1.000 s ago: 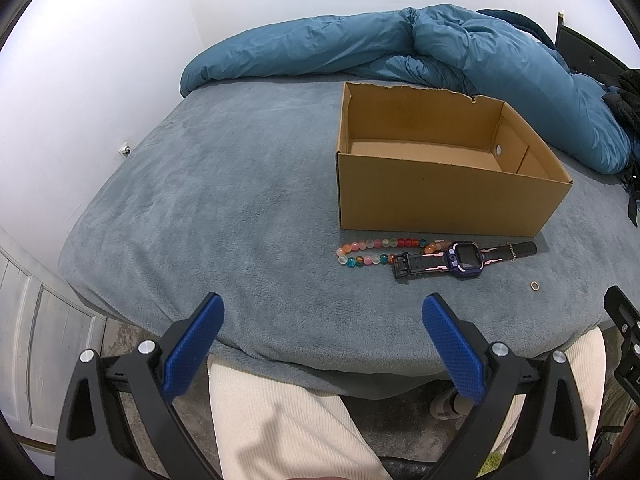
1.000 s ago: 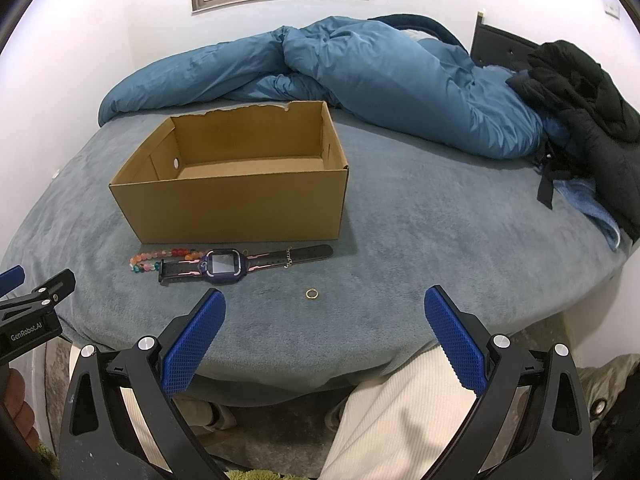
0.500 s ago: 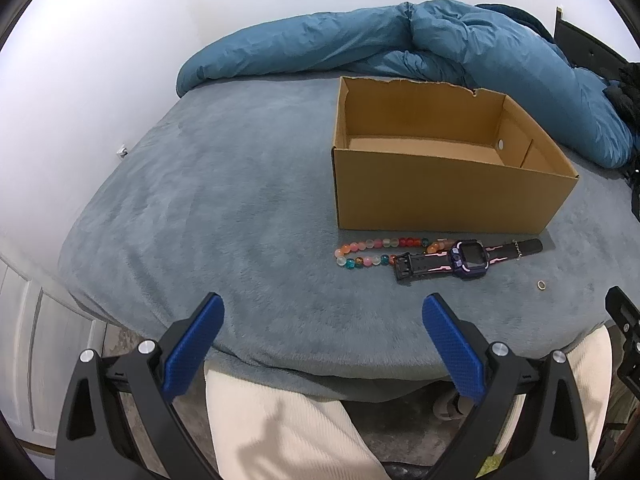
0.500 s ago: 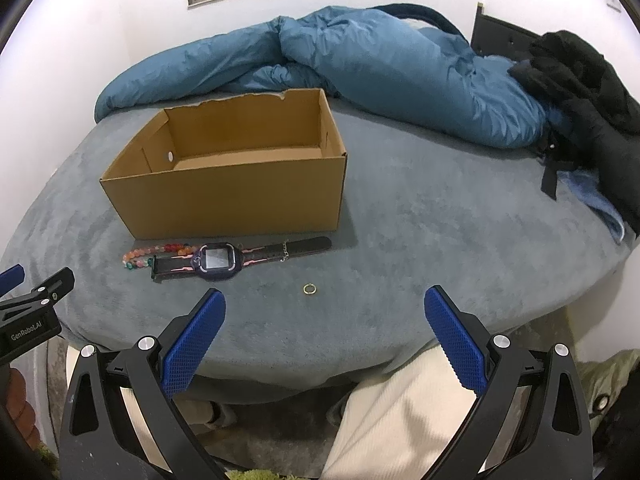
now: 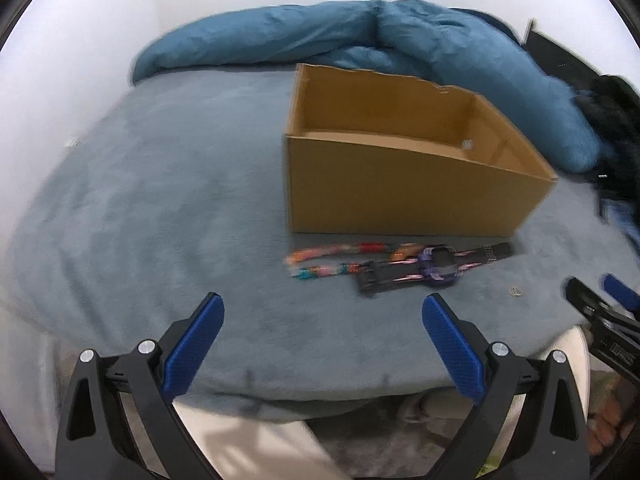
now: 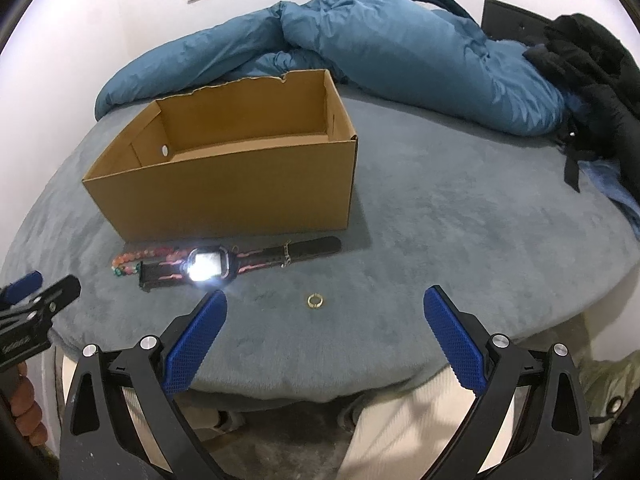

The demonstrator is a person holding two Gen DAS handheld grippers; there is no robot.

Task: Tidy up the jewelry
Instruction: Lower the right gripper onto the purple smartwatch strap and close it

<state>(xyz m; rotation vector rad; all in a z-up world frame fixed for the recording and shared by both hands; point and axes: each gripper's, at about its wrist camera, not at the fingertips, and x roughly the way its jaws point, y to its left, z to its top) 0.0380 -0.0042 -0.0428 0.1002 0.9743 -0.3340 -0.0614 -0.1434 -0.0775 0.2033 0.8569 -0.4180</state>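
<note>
Both grippers hang over the near edge of a bed with a grey-blue blanket [image 6: 460, 216]. The left gripper [image 5: 322, 320] has its blue fingers [image 5: 192, 344] spread wide, with nothing between them. The right gripper [image 6: 325, 320] is spread wide too and holds nothing.

A brown cardboard box [image 6: 240, 184] sits on the blanket with its top open. Just in front of the box lie a bead bracelet [image 5: 332, 258] and a watch [image 6: 240, 266] with a black and pink strap. In the right wrist view the watch is at about 11 o'clock from the gripper, and its screen shines bright white. The bracelet touches the watch at the strap end, at about 10 o'clock.

A small gold ring [image 6: 315, 301] lies alone on the blanket, right at 12 o'clock, close ahead of the right gripper's fingers. In the left wrist view the ring [image 5: 516, 290] is far off at 3 o'clock.

A blue quilt [image 6: 400, 48] is bunched up behind the box.
</note>
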